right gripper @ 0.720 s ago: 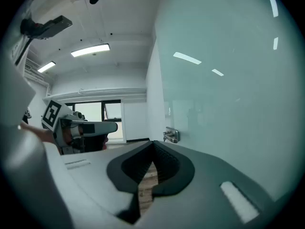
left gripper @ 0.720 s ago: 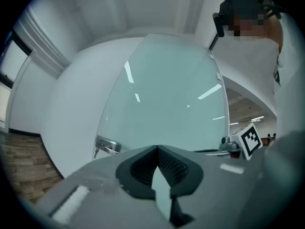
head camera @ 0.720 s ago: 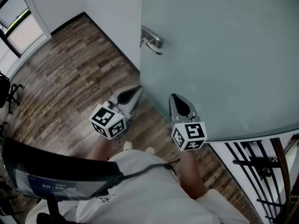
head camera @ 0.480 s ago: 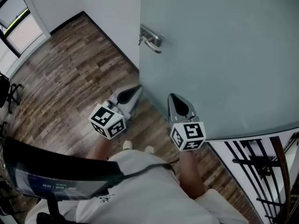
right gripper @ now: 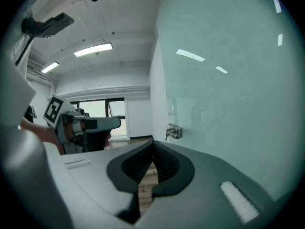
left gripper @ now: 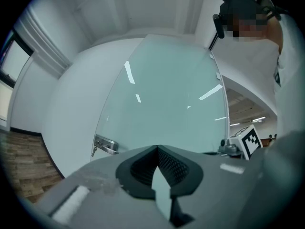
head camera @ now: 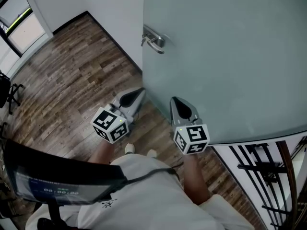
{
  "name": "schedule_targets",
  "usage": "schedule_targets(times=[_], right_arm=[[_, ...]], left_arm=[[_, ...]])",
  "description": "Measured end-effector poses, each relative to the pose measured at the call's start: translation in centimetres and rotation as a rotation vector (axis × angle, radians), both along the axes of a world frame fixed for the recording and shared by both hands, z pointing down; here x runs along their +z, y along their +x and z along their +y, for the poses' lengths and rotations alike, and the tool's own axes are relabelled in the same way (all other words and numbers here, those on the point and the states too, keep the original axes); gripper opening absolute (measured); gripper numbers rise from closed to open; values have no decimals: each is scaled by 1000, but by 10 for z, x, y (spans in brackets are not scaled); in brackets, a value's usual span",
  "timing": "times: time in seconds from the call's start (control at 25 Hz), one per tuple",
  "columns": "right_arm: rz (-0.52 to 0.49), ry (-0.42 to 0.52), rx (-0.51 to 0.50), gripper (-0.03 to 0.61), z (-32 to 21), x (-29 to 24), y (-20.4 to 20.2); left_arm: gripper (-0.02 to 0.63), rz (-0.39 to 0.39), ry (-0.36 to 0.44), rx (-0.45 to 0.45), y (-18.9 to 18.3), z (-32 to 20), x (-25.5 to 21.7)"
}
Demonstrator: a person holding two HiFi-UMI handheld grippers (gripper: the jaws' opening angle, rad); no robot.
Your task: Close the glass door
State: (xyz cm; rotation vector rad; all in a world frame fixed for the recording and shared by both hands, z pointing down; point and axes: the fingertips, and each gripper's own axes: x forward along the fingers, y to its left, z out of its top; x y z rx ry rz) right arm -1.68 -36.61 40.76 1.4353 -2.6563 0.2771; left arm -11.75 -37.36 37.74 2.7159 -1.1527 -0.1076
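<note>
White shirt (head camera: 144,193), black cable (head camera: 148,172) across. Both grey with black pads (left gripper: 177,168) and marker cubes (head camera: 111,124): left hand-held gripper (head camera: 142,89), right hand-held gripper (head camera: 173,99).

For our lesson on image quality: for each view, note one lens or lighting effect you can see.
Head view: even light, no glare on the glass door. Left gripper view: fisheye bows the door's edge, and light streaks reflect in the glass. Right gripper view: dark vignetted corners, similar streaks.
</note>
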Motion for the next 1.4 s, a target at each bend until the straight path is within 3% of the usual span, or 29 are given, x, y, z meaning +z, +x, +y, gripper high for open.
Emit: schedule_targets(times=[0.92, 1.4], right_arm=[[-59, 8, 36, 9, 4, 11, 64], [-22, -7, 56, 9, -66, 11, 25]], left_arm=[[6, -42, 4, 27, 53, 5, 14], [6, -21, -4, 71, 21, -74, 16]])
